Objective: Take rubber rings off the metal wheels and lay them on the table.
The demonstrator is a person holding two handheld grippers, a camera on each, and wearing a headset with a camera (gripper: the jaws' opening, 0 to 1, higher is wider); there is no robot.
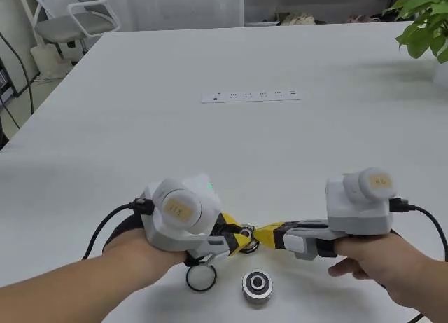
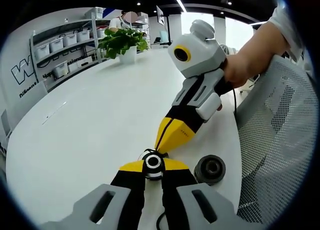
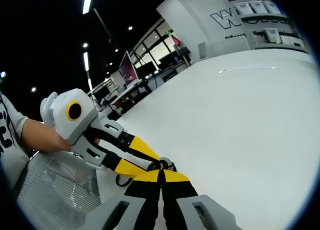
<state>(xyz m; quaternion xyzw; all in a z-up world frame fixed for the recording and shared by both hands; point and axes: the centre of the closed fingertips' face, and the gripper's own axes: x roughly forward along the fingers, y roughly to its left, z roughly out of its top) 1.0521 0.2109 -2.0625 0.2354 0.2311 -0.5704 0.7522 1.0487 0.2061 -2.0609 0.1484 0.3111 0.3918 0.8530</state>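
Note:
A small metal wheel (image 1: 246,241) hangs just above the white table (image 1: 231,148) between the two grippers. My left gripper (image 1: 240,237) is shut on this wheel (image 2: 153,162), its yellow jaws pressing on either side. My right gripper (image 1: 259,235) comes in from the right with its yellow tips (image 2: 161,146) closed, pinching the thin black rubber ring at the wheel's top edge. In the right gripper view my right gripper (image 3: 161,173) meets the left gripper (image 3: 156,163) at the wheel (image 3: 169,165). A loose rubber ring (image 1: 201,277) lies flat near the front edge. A second wheel (image 1: 257,284) stands beside it.
A socket strip (image 1: 252,96) is set into the middle of the table. A potted plant (image 1: 423,22) stands at the far right corner and an office chair (image 1: 70,15) beyond the far left edge. A mesh chair back (image 2: 280,140) is close behind the grippers. Cables trail from both grippers.

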